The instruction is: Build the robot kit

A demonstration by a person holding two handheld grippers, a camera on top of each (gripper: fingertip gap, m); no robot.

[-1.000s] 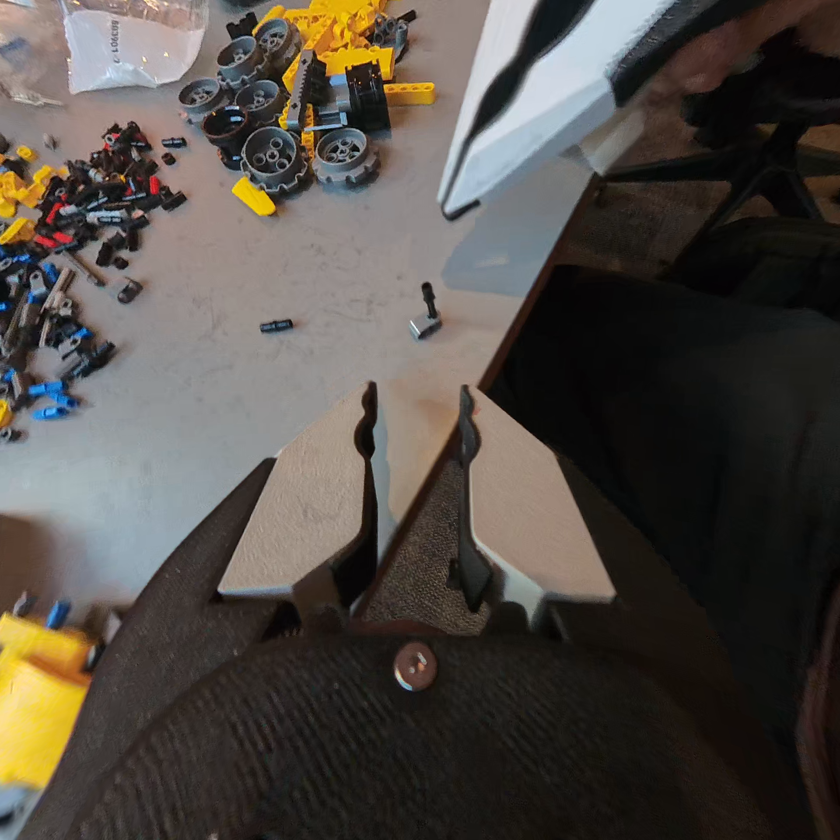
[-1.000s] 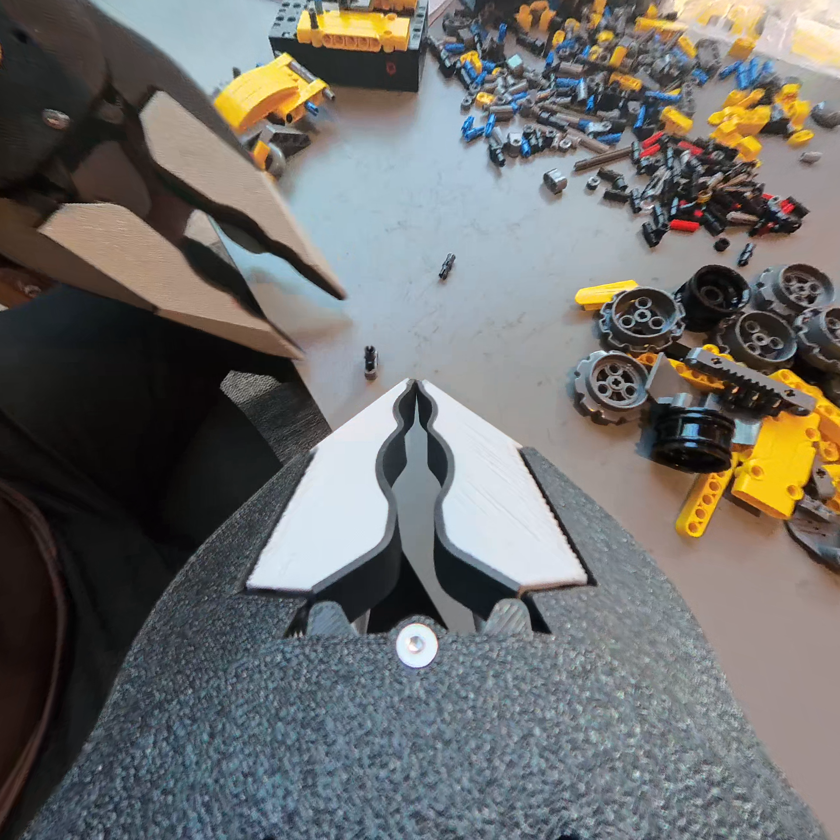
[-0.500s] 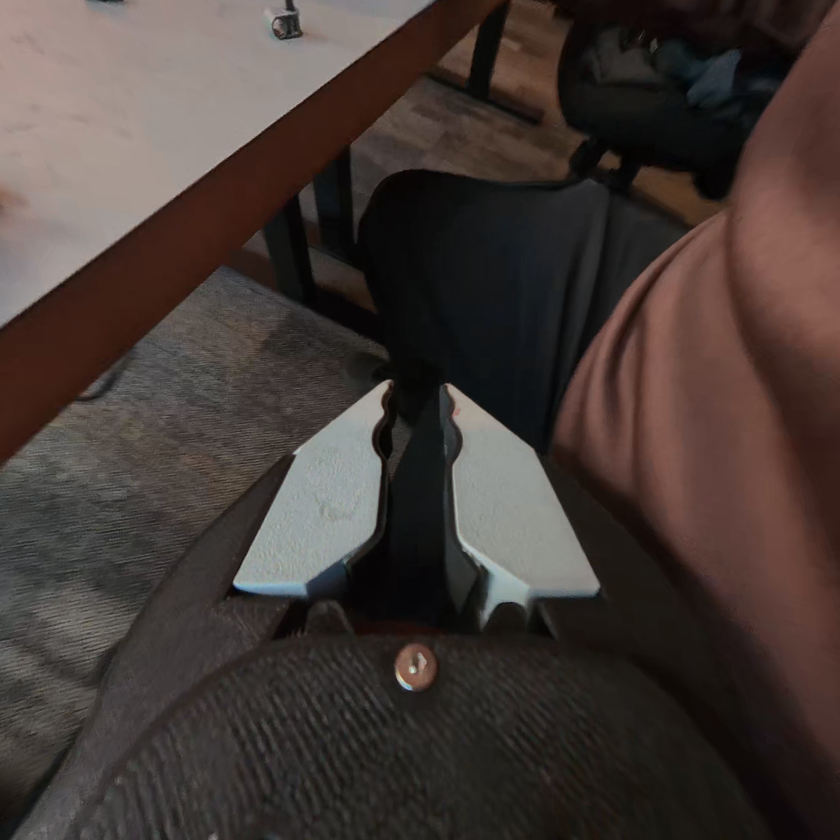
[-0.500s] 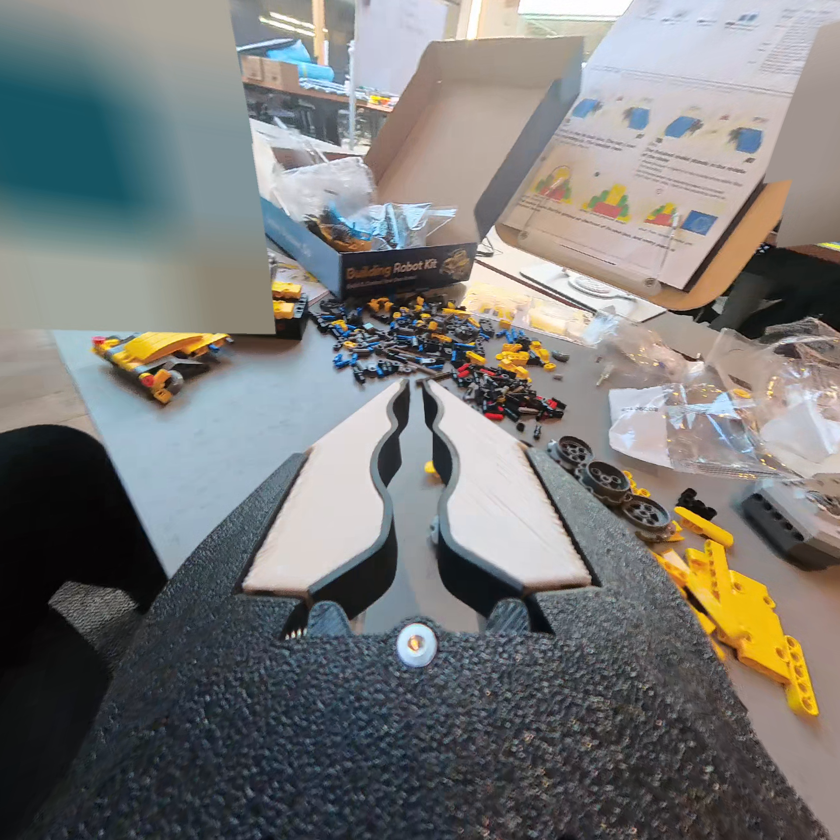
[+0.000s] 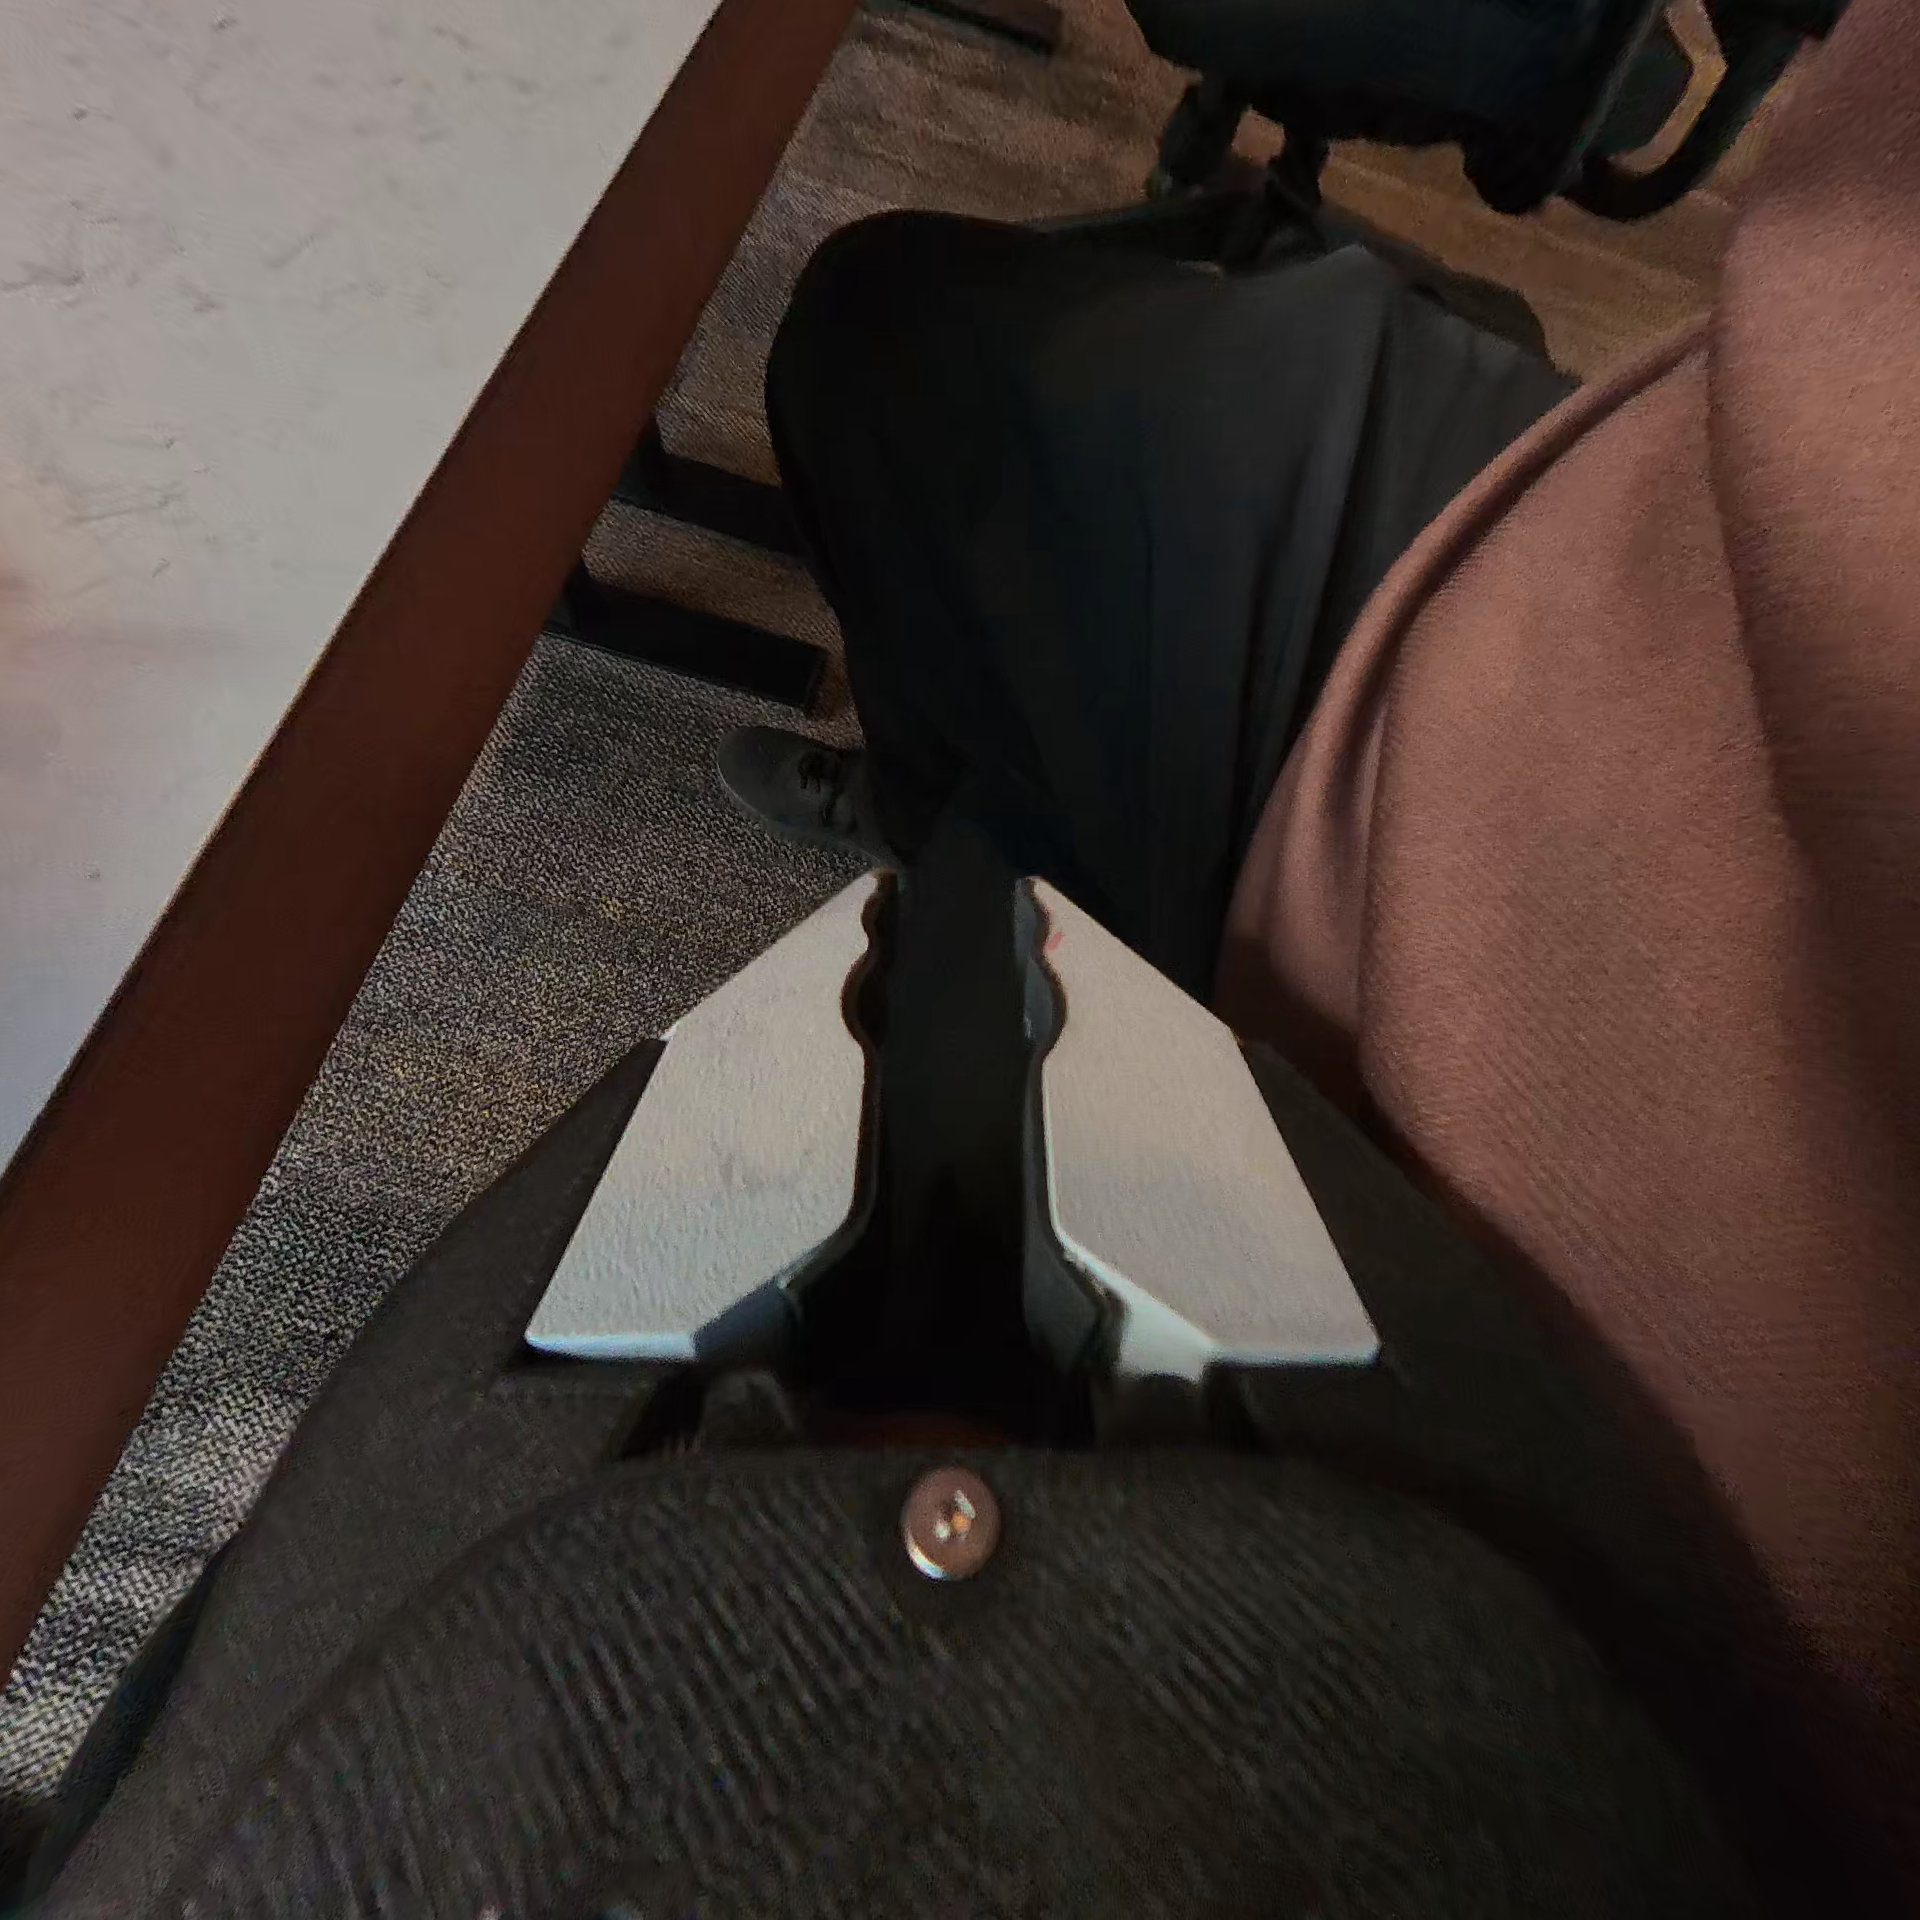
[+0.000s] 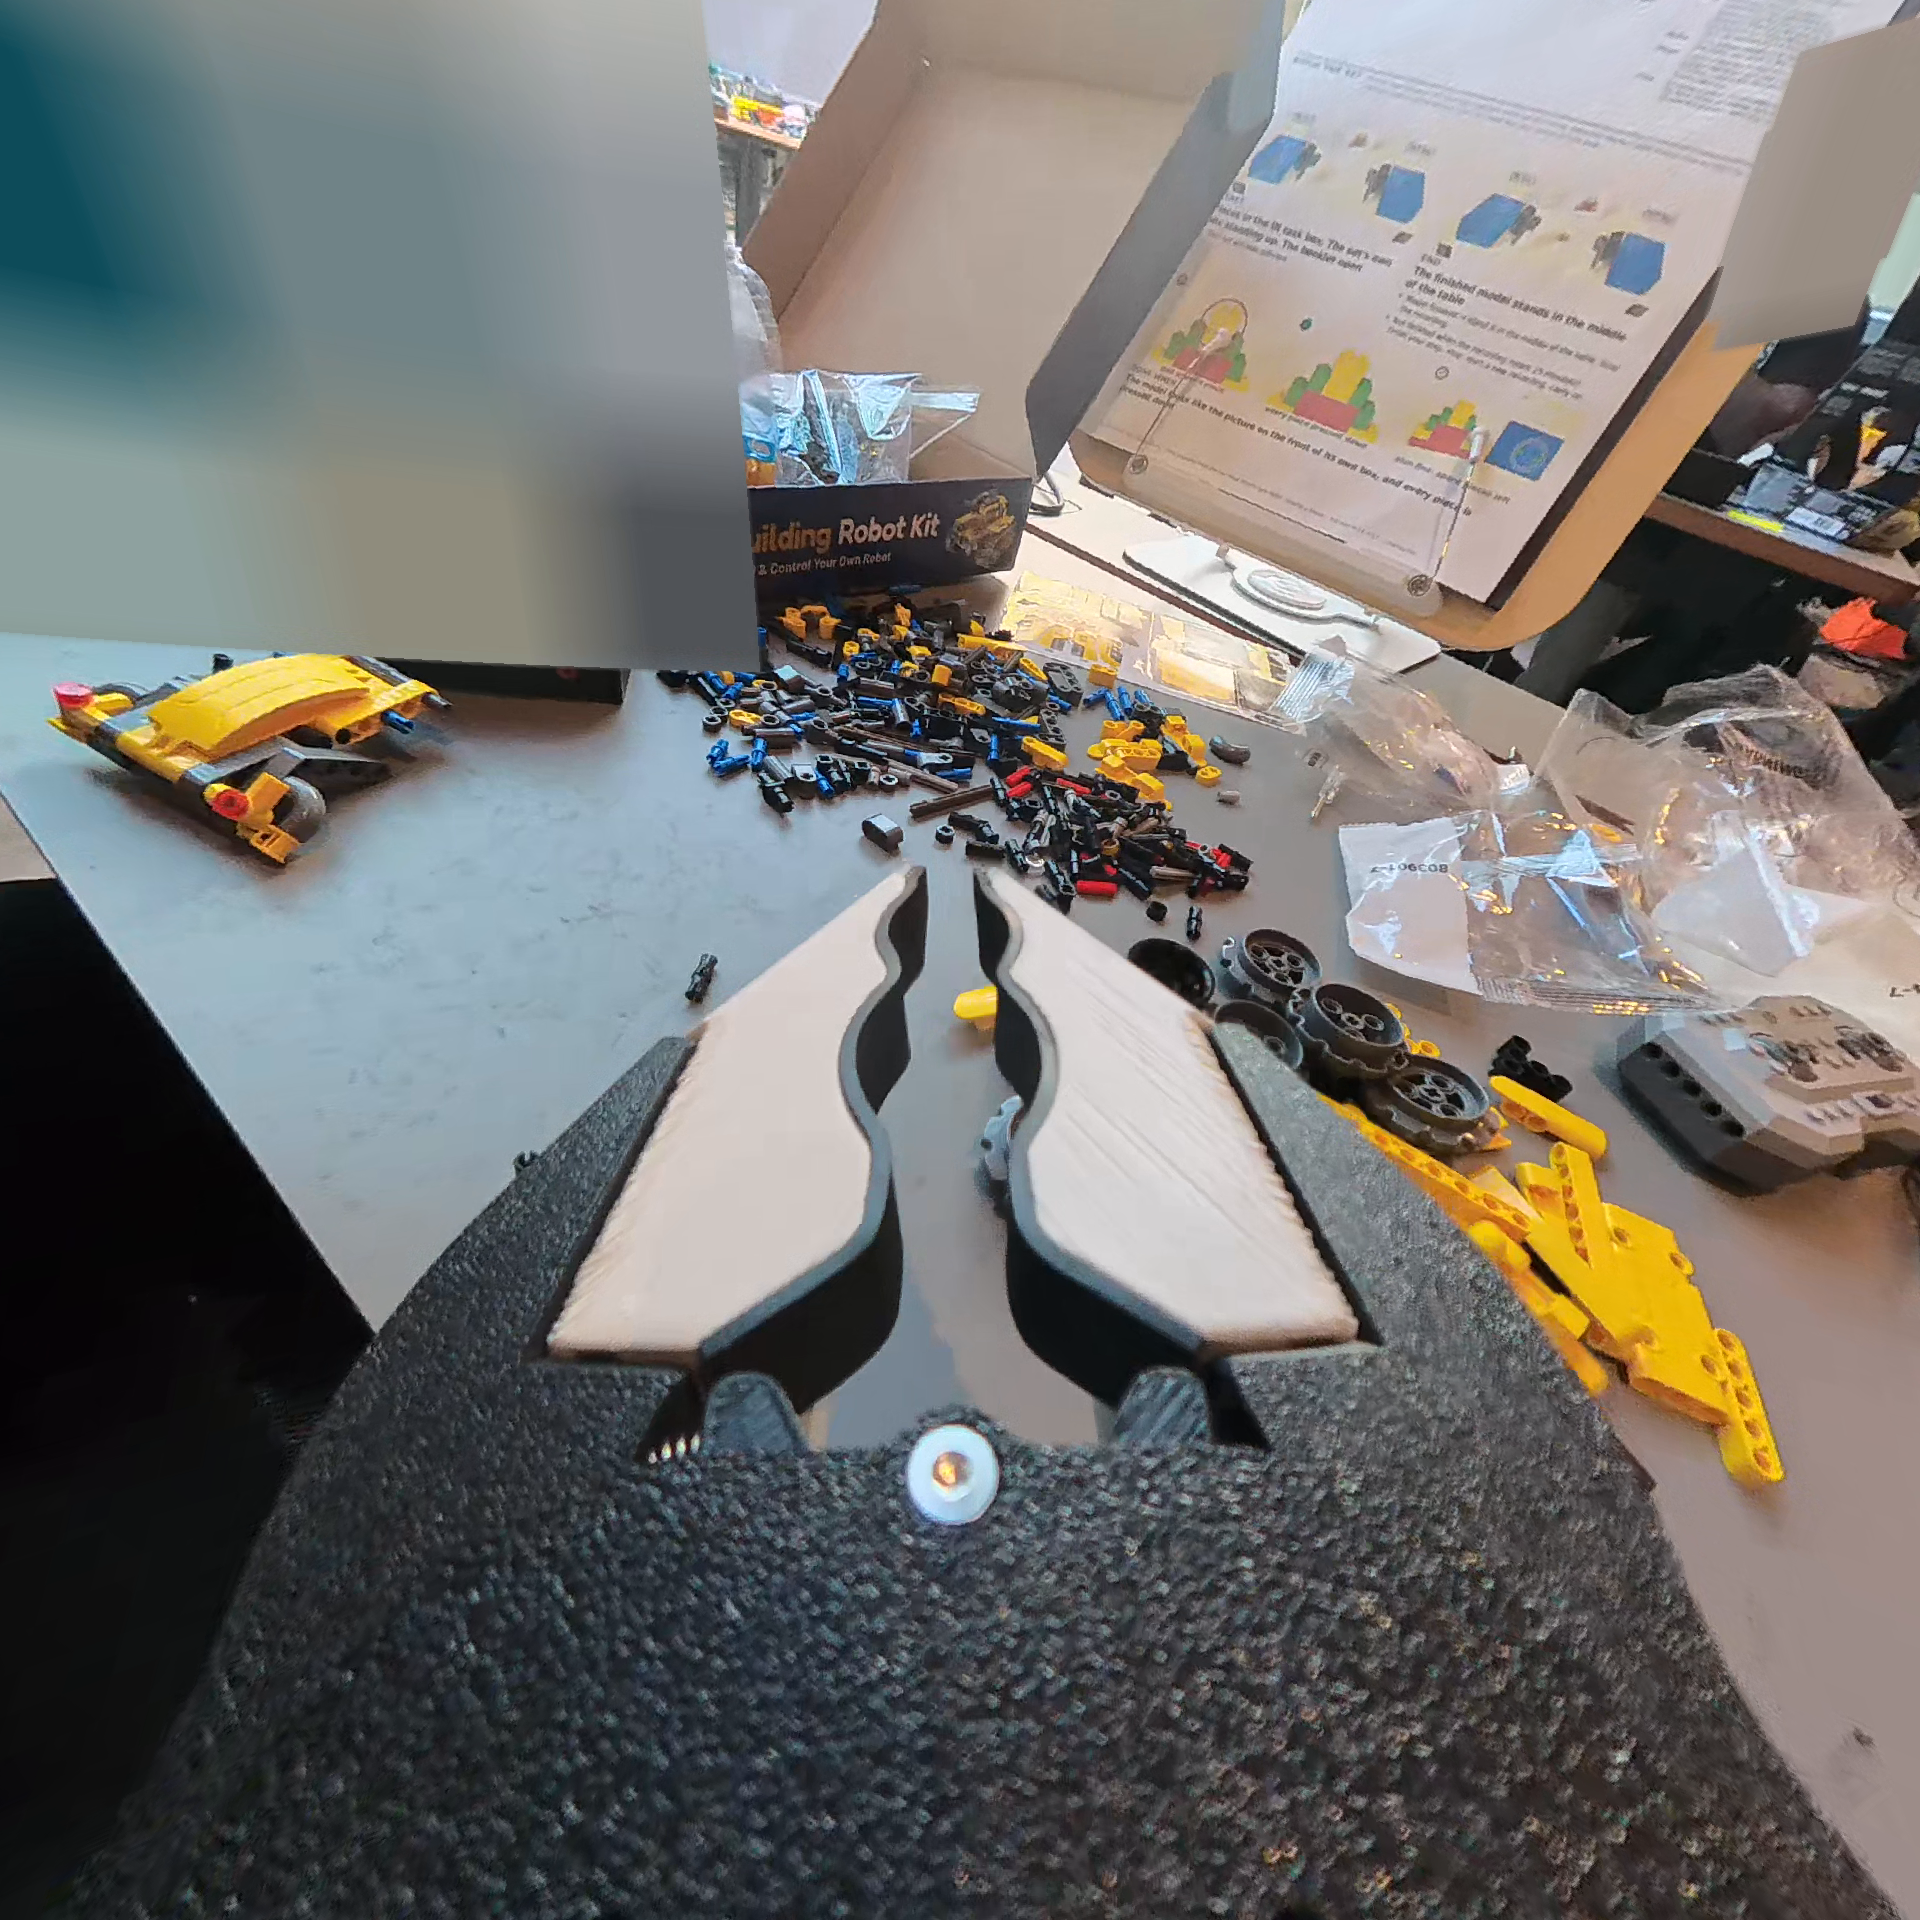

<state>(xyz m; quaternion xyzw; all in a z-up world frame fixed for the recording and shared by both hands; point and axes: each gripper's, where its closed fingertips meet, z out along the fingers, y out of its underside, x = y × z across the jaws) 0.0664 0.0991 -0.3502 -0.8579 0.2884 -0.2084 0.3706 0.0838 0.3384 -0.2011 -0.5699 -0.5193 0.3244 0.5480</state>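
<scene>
Right wrist view: the grey table [image 6: 436, 966] fills the middle, with small bricks [image 6: 966, 748] scattered at centre. The open box [image 6: 904, 520] up top holds bags [image 6: 831, 426]. The right gripper [image 6: 948, 883] is a little apart, empty. The left gripper [image 5: 951, 894] is apart, empty, over carpet [image 5: 499, 935] below the table edge [image 5: 416, 623].

Left wrist view faces down past the table edge [image 5: 312, 790]; right looks level across the tabletop [image 6: 436, 977].
</scene>
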